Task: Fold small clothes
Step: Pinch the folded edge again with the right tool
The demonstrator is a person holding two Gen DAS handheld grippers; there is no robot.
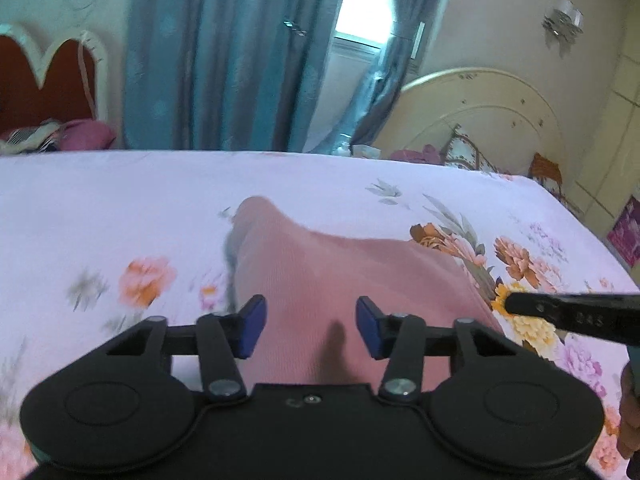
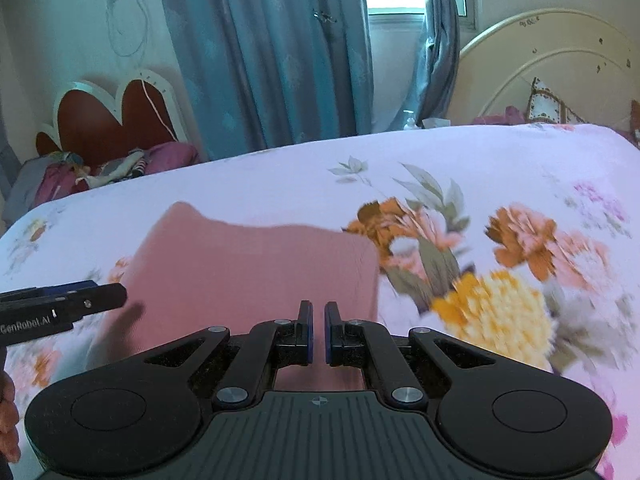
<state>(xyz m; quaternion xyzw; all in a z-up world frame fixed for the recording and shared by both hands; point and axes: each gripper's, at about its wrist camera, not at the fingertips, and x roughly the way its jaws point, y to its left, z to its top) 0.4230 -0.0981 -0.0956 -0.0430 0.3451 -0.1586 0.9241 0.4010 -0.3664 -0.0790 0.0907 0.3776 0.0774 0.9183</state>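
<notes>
A small pink ribbed garment (image 1: pixel 320 276) lies on the floral bed sheet (image 1: pixel 120 200), one corner peaked up at the far left. My left gripper (image 1: pixel 311 326) is open, its blue pads spread over the garment's near edge. My right gripper (image 2: pixel 319 332) has its jaws nearly closed over the garment's (image 2: pixel 248 268) near right edge; whether cloth sits between the pads I cannot tell. The right gripper shows in the left wrist view (image 1: pixel 568 312) at the garment's right side. The left gripper shows in the right wrist view (image 2: pixel 68 306) at the garment's left side.
The bed sheet (image 2: pixel 500 184) spreads wide around the garment. Blue curtains (image 1: pixel 224 56) and a window stand beyond the far edge. A cream headboard (image 1: pixel 480 116) is at the right, a red heart-shaped headboard (image 1: pixel 48 76) with clothes at the left.
</notes>
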